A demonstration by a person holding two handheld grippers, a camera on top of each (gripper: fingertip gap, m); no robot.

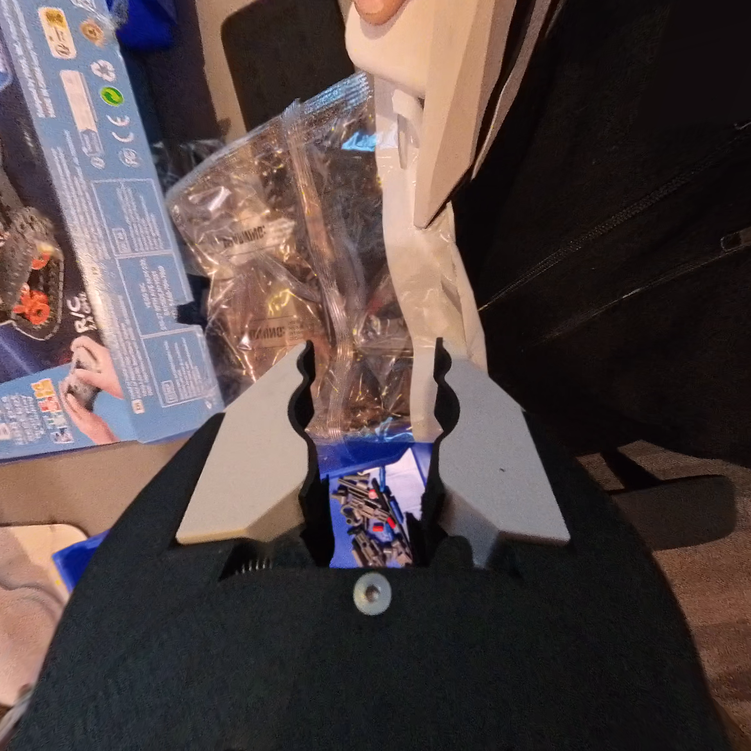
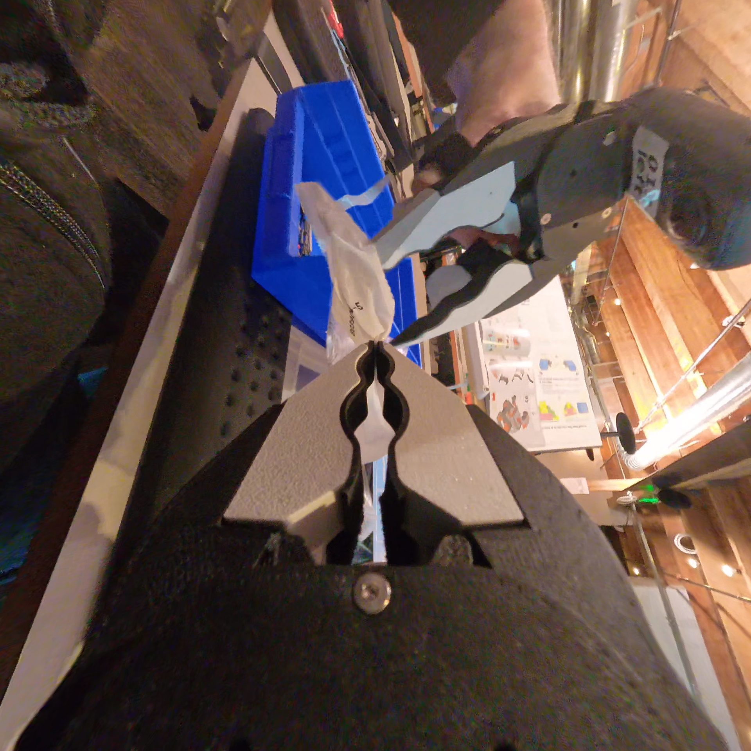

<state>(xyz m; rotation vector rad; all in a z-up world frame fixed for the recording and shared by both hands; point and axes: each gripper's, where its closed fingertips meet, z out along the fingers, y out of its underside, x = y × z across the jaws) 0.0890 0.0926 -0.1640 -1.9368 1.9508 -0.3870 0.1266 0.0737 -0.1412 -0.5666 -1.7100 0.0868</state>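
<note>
Between the fingertips of the right hand-held gripper (image 2: 374, 344) a white plastic bag (image 2: 357, 280) is pinched: the two jaws are pressed together at their tips, with more of the white film trapped farther back in the wavy gap between them. That bag stretches away toward a blue bin (image 2: 325, 162) lying on the worktop (image 2: 227, 191), and a dark perforated panel (image 2: 227, 325) runs beside the bin. Off to the right in the same view, the left hand-held gripper (image 2: 382, 302) has its jaws spread wide, with the white bag just at their tips; whether either tip touches the film cannot be told. A printed instruction sheet (image 2: 540, 365) lies beyond it. Seen from the left wrist view, the left hand-held gripper (image 1: 372, 345) has its jaws standing well apart and holds nothing. Straight ahead of its tips stands a crinkled clear plastic bag (image 1: 284, 244) of dark parts, and the white bag (image 1: 430, 284) hangs just beside it on the right, with the right hand-held gripper (image 1: 430, 122) above. Below, between the jaws, small dark and grey pieces (image 1: 370, 524) lie in the blue bin (image 1: 365, 451). A light blue printed toy box (image 1: 101, 203) leans at the left.
</note>
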